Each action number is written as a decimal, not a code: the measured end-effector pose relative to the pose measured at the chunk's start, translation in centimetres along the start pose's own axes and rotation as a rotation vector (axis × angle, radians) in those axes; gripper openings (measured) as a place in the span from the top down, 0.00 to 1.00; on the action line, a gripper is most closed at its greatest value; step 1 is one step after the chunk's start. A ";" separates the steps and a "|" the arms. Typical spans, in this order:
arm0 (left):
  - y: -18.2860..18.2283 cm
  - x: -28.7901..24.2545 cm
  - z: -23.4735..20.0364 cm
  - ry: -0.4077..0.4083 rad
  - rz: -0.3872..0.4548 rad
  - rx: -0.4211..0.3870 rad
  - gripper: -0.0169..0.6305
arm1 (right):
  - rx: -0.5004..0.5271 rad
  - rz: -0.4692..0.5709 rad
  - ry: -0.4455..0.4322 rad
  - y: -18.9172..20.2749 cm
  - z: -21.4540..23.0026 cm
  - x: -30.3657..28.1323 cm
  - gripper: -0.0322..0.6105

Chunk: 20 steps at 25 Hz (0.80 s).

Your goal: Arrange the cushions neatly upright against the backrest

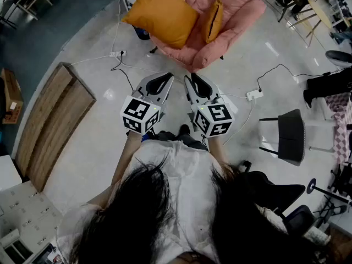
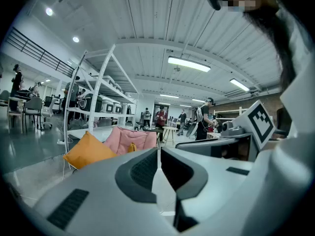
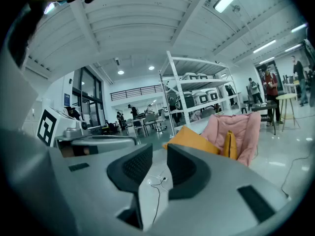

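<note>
My left gripper (image 1: pixel 166 77) jaws pressed together, right gripper (image 1: pixel 190 79) jaws slightly spread, both empty; orange cushions (image 1: pixel 161 15) far off at pink chair (image 1: pixel 236 10).

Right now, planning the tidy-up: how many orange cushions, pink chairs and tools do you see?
Orange cushions: 2
Pink chairs: 1
Tools: 2
Total: 5

No legible text, label, brand or number anywhere.
</note>
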<state>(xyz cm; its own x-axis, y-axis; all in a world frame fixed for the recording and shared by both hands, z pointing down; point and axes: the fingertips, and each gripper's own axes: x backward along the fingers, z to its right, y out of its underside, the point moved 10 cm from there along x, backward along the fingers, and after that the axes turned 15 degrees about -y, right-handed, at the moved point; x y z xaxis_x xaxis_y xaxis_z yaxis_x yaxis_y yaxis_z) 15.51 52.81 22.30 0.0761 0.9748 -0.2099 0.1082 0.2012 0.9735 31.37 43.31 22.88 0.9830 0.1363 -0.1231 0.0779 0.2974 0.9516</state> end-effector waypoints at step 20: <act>0.5 2.6 -2.2 0.001 0.000 -0.014 0.92 | -0.019 0.021 0.008 1.0 -3.1 -0.7 0.79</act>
<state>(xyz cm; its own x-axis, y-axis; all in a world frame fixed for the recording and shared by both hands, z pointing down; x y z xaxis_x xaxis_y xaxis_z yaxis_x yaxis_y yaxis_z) 13.54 55.65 22.43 0.0752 0.9748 -0.2102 0.0946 0.2028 0.9746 30.21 46.42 23.10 0.9831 0.1496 -0.1058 0.0545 0.3120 0.9485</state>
